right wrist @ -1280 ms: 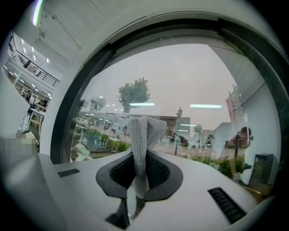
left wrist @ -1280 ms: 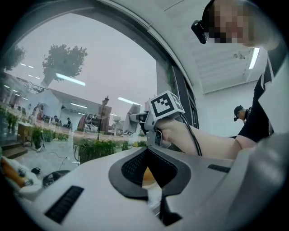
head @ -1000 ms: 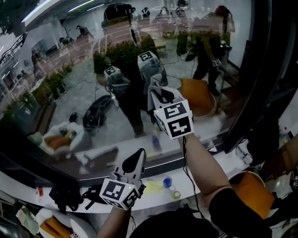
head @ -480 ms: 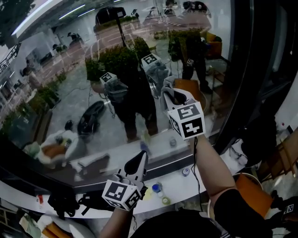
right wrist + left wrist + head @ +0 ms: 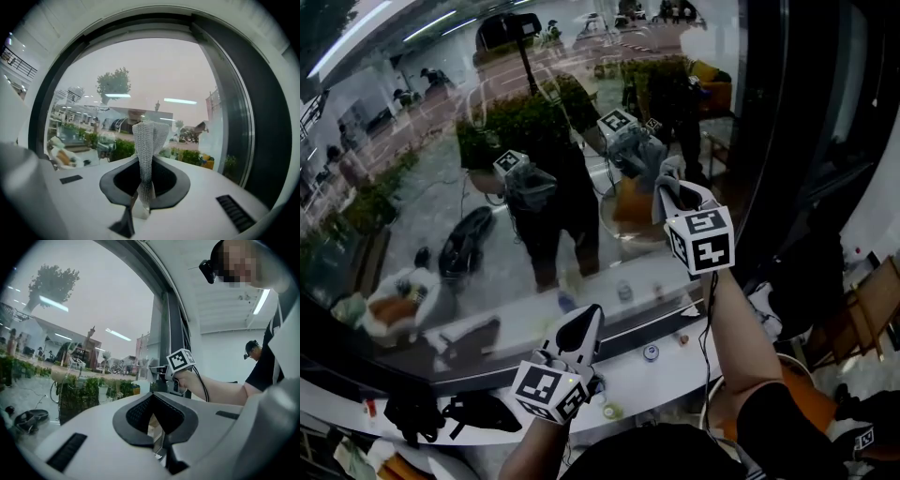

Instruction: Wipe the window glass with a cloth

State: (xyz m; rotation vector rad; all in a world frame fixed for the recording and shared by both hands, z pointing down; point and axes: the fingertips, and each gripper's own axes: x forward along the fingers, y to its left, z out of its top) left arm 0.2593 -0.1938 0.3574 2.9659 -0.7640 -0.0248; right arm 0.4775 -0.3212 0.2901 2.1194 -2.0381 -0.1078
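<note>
Right gripper view shows your right gripper (image 5: pixel 143 199) pinching a grey knit cloth (image 5: pixel 149 140). Its free end stands up toward the window glass (image 5: pixel 140 70), likely so that fabric rather than the jaws meets the pane. In the head view that hand is raised near the dark frame (image 5: pixel 769 141). Your left gripper (image 5: pixel 578 330) hangs low, jaws pressed together on nothing, apparently just out of the way.

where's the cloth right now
The cloth is pinched upright in the right gripper, seen in the right gripper view; in the head view it is held up at the window glass, right of centre, near the dark frame.
</note>
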